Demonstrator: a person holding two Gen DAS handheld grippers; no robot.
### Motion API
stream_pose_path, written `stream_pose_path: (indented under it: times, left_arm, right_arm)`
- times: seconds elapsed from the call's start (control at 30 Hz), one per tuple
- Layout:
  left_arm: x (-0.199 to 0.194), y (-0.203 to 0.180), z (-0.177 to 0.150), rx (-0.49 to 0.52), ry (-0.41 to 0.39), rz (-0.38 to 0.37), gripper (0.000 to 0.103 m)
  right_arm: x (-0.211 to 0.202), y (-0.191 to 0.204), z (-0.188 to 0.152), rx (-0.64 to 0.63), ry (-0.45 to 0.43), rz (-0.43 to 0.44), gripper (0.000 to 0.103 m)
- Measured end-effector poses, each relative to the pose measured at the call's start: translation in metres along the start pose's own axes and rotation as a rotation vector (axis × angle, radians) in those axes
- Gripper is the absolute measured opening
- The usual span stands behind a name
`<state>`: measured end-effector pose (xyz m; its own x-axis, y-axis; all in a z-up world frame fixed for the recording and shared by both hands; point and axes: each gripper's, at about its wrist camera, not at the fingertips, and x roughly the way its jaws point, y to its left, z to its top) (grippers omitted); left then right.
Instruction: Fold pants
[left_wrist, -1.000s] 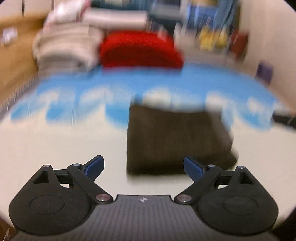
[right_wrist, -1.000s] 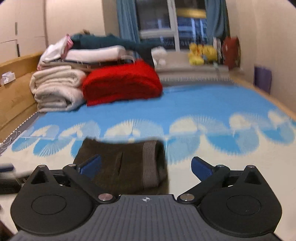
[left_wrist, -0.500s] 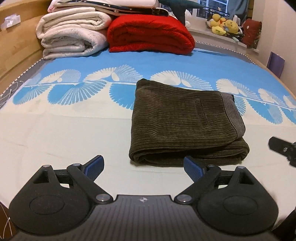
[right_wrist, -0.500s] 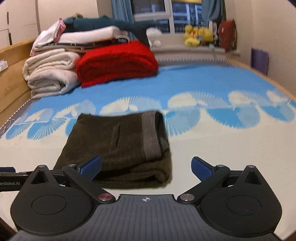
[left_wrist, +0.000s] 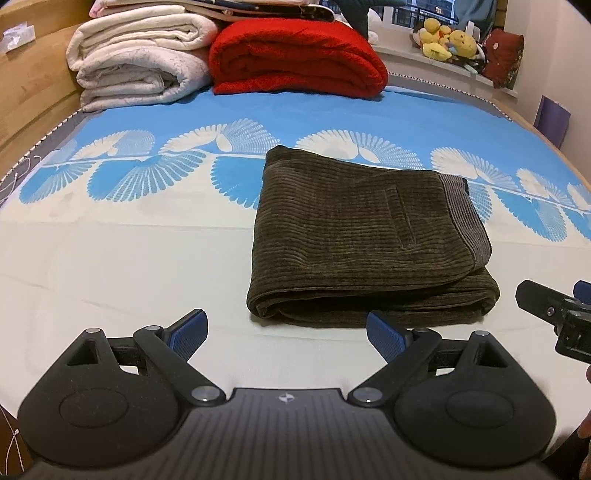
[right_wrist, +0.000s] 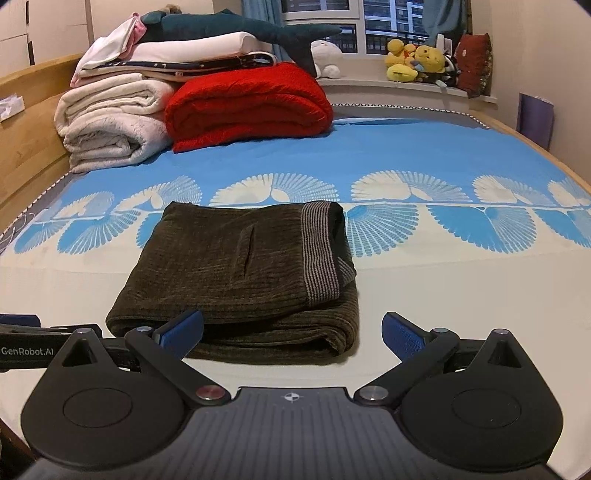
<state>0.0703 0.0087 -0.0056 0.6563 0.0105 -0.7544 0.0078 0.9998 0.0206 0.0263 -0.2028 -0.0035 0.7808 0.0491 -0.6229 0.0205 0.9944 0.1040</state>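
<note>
Dark brown corduroy pants (left_wrist: 365, 240) lie folded into a compact rectangle on the bed, striped waistband on the right side; they also show in the right wrist view (right_wrist: 240, 273). My left gripper (left_wrist: 286, 330) is open and empty, just short of the pants' near edge. My right gripper (right_wrist: 291, 332) is open and empty, at the pants' near right corner, its left fingertip in front of the fold. The right gripper's body shows at the right edge of the left wrist view (left_wrist: 554, 314).
The bed sheet (left_wrist: 110, 258) is cream with a blue fan pattern. Folded white blankets (right_wrist: 110, 122) and a red blanket (right_wrist: 251, 99) are stacked at the headboard end, with a plush shark on top. Stuffed toys (right_wrist: 413, 62) sit on the windowsill.
Both grippers have drawn back and settled; the left view has gone from blurred to sharp. The pants lie as they did, folded. Both grippers stay open.
</note>
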Motion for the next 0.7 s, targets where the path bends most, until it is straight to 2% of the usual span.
stream_pose_path:
  times: [0.7]
  left_arm:
    - [0.0022, -0.0004, -0.0011, -0.002, 0.005, -0.006, 0.095]
  right_arm:
    - [0.0065, 0.0022, -0.0009, -0.021, 0.017, -0.003, 0.102]
